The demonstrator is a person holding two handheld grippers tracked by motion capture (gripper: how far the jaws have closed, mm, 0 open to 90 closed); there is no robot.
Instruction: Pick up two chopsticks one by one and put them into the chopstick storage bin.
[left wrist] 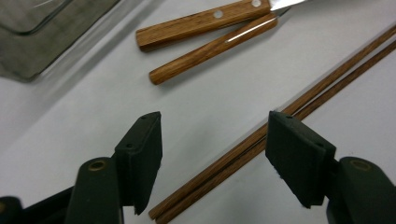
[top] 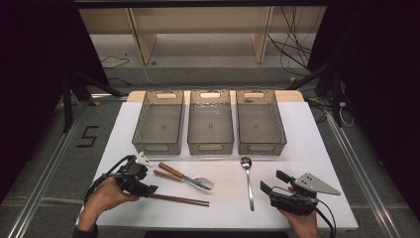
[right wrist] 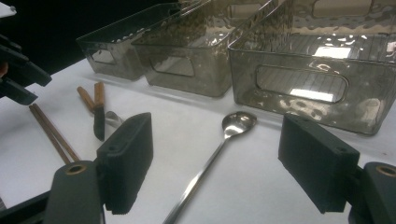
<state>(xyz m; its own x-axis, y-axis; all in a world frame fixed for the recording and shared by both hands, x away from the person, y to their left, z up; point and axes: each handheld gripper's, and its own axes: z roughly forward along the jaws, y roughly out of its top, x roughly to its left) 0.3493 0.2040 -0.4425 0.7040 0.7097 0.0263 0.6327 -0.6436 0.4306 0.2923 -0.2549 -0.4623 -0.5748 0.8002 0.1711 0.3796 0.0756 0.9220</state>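
Chopsticks (left wrist: 261, 135): thin dark-brown wooden pair, side by side.

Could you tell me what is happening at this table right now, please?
A person holds a hand-held gripper in each hand over a white table. The left hand-held gripper is open above a pair of wooden chopsticks, not gripping them. The right hand-held gripper is open near a long metal spoon. A wooden-handled knife lies between. The three grey bins look empty.
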